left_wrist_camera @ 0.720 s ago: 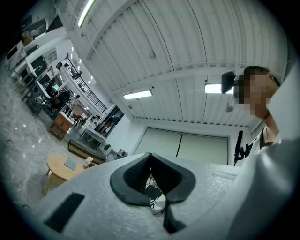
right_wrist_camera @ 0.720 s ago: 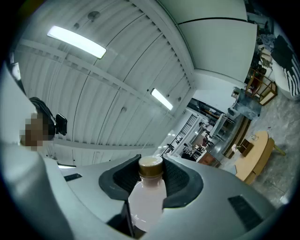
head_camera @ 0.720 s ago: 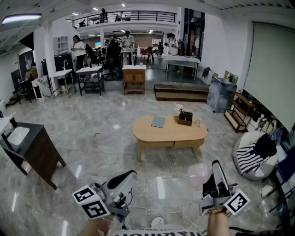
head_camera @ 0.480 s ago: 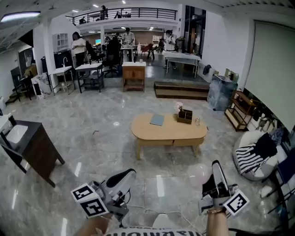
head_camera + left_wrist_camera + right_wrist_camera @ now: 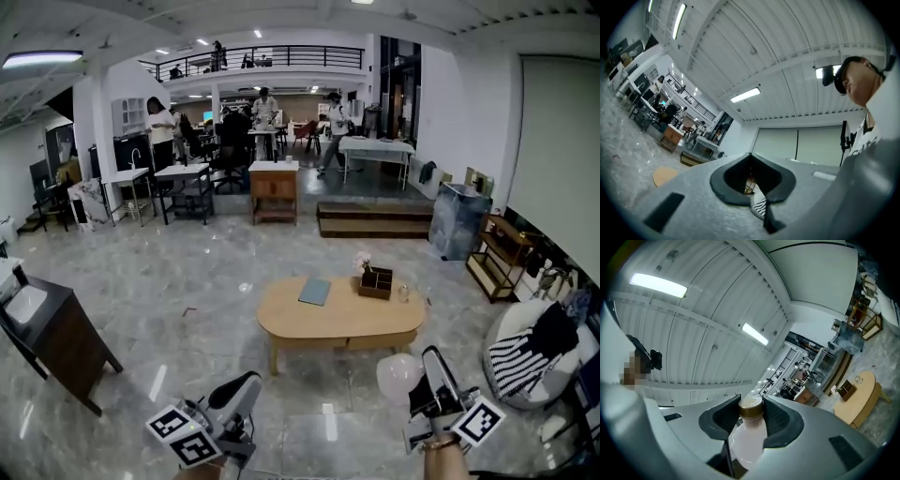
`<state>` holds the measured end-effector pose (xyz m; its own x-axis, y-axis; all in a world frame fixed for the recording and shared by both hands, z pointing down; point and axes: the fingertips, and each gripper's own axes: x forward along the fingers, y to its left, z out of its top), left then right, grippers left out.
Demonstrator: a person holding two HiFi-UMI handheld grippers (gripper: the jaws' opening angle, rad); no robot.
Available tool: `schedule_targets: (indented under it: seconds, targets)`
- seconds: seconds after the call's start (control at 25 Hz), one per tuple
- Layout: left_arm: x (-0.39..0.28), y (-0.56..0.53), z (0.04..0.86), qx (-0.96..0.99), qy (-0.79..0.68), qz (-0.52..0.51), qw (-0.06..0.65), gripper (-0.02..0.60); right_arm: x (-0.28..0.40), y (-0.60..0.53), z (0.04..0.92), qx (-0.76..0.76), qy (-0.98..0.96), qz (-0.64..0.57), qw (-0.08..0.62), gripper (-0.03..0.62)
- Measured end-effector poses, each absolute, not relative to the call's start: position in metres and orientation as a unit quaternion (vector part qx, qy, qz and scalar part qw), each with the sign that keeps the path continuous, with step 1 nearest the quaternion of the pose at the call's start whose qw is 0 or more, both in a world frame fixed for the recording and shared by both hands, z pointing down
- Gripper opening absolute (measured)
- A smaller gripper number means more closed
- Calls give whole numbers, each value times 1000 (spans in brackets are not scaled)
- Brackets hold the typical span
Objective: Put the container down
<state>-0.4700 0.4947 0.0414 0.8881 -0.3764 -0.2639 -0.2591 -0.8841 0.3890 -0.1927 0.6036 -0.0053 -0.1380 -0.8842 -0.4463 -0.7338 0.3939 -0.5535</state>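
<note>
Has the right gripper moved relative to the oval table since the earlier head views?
Yes. The right gripper, jaws shut on the pink bottle, has come nearer the oval table: less floor shows between bottle and table edge.

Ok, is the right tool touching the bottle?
Touching. The right gripper view shows the right tool's pads closed against the bottle at its cap.

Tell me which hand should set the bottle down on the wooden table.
Right. The right tongs clamp the pale bottle just below its cap, while the left tongs are shut on nothing. The table stands ahead, slightly to the right.
</note>
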Motion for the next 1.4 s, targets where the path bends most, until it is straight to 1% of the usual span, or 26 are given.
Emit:
schedule_targets:
  seconds: [0.16,0.32,0.44,0.56,0.76,0.88,0.96,1.04,1.2,1.32,1.4]
  targets:
    - [-423,473,51,952,-167,-172,190,15,-145,569,-7,-534,761,-99,354,137]
    - [-395,462,49,948,-156,-189,205,15,-111,542,-9,-517,766,-97,370,137]
    - [-382,454,47,947,-165,-182,206,15,-93,530,-5,-511,762,-109,383,137]
    - [-365,442,42,947,-164,-180,210,15,-77,525,0,-519,757,-114,379,137]
    - [-312,411,41,952,-151,-175,199,15,-41,515,25,-551,739,-126,367,137]
    - [-277,377,44,953,-149,-177,197,15,-15,500,34,-568,728,-130,361,137]
    - [-256,350,46,951,-137,-181,209,15,0,483,39,-581,718,-137,359,137]
    - [-236,325,47,950,-113,-184,224,14,13,460,43,-591,710,-145,354,137]
    - [-194,268,47,954,-77,-174,231,14,41,398,36,-601,707,-140,345,137]
    - [-168,222,38,959,-66,-163,221,15,60,346,22,-595,710,-141,348,137]
    - [-154,190,34,965,-70,-159,199,14,73,313,11,-594,715,-129,345,137]
